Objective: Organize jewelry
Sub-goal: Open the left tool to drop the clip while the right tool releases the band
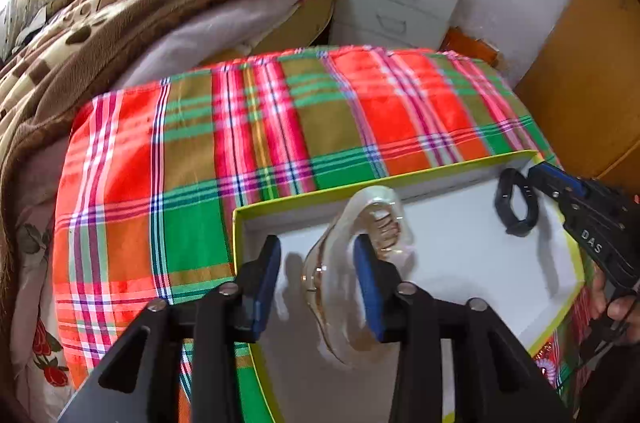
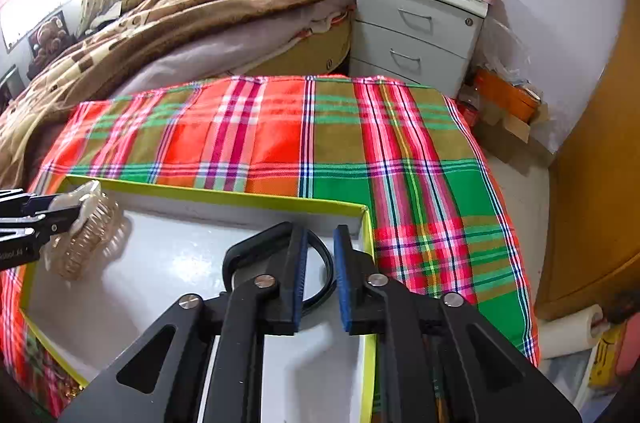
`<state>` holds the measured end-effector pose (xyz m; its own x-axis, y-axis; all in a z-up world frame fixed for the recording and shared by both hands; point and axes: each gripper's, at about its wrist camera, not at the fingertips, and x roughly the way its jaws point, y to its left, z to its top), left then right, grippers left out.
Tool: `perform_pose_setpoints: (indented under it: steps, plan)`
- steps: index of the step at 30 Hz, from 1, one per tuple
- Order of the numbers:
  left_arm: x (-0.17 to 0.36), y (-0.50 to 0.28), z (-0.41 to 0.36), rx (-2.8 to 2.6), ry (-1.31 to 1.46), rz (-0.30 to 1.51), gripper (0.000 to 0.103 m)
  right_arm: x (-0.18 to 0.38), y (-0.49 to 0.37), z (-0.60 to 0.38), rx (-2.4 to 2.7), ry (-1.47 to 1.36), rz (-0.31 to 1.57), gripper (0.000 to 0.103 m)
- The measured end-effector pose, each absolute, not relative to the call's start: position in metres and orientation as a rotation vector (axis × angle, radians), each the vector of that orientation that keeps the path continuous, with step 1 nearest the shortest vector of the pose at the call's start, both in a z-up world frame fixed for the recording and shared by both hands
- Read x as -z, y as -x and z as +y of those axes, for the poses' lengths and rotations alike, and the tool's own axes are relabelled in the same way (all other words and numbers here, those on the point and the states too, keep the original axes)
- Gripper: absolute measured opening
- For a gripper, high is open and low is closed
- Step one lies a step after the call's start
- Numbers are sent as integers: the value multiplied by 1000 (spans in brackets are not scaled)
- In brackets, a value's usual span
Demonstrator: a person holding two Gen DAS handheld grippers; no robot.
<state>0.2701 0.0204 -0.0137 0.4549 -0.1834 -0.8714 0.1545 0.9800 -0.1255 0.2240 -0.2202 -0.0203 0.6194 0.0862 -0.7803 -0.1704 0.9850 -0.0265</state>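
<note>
Plaid cloth (image 2: 280,139) covers the table where a shallow white box (image 1: 460,247) with a yellow-green rim serves as the landmark, bare cloth stretching beyond its far edge. Inside the box, the left gripper (image 1: 318,275) stands with jaws apart around a clear hair claw clip (image 1: 360,223). By the box's right wall, the right gripper (image 2: 320,275) sits slightly parted about a black wristband (image 1: 516,203), with no frame showing its pads pressing on it.

Right gripper (image 2: 320,275) over the white box (image 2: 224,197) — jaws parted around a black band (image 2: 325,265).
</note>
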Motion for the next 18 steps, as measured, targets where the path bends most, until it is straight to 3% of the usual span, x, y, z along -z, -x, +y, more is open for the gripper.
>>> perform_pose_setpoints:
  steps: [13, 18]
  plan:
    - [-12, -241, 34, 208, 78, 1021, 44, -3, -197, -229, -154, 45, 827, 16]
    - [-24, -214, 44, 212, 104, 981, 44, -17, -170, -234, -179, 3, 777, 35]
